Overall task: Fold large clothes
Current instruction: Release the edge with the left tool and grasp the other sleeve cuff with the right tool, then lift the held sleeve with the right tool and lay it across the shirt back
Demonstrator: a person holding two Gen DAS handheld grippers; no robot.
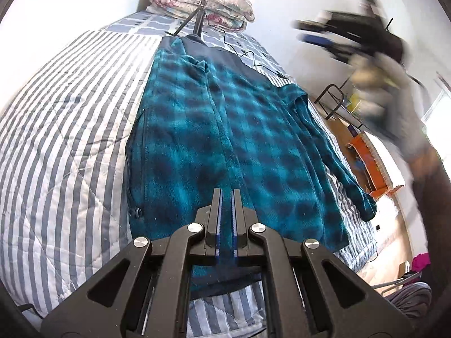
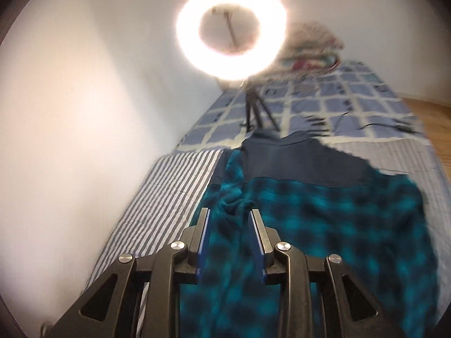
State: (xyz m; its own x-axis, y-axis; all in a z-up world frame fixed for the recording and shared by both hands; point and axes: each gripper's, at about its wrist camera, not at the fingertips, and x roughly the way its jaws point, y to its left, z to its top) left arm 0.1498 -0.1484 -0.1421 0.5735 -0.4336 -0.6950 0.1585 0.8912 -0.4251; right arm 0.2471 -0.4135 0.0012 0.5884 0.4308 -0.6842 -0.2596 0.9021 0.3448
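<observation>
Here the left tool [image 1: 227, 194] pinches the jacket [image 1: 225, 129].

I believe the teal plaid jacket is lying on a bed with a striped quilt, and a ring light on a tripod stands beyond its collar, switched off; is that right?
Not quite: the ring light is switched on, glowing brightly in the right wrist view. The rest holds: the jacket lies on the striped quilt, with the tripod standing beyond its collar.
</observation>
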